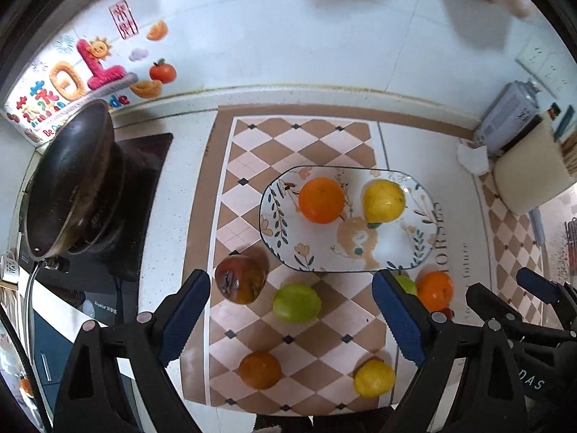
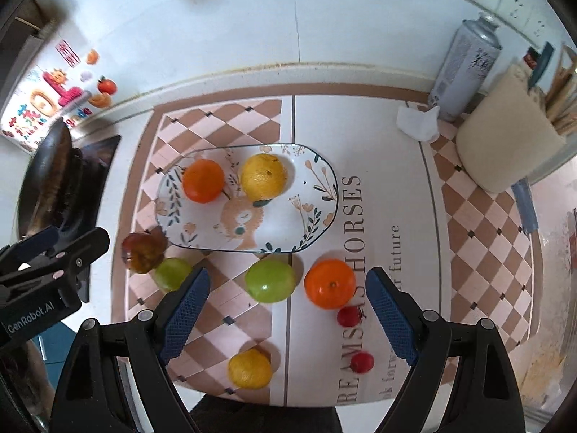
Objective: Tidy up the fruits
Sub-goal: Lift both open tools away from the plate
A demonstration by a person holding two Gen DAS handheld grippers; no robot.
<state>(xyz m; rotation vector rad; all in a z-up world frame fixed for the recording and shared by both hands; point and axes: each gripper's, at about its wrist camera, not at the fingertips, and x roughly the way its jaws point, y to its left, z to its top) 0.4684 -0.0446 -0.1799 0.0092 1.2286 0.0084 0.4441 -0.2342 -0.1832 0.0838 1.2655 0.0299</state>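
Observation:
An oval patterned plate (image 1: 396,252) (image 2: 313,180) on the checkered mat holds an orange (image 1: 321,200) (image 2: 202,180) and a yellow citrus (image 1: 383,201) (image 2: 263,176). In front of it lie a dark red fruit (image 1: 241,278) (image 2: 142,252), two green fruits (image 1: 296,302) (image 2: 269,280) (image 2: 172,272), an orange (image 1: 434,290) (image 2: 329,283), a yellow citrus (image 1: 374,378) (image 2: 249,368), a dark orange (image 1: 259,370) and two small red fruits (image 2: 348,316) (image 2: 361,362). My left gripper (image 1: 291,321) is open above the green fruit. My right gripper (image 2: 287,319) is open above the front fruits.
A black wok (image 1: 72,184) (image 2: 47,180) sits on a stove at the left. A spray can (image 2: 465,68), a crumpled tissue (image 2: 418,122) and a cream container (image 2: 505,144) stand at the back right. The tiled wall is behind.

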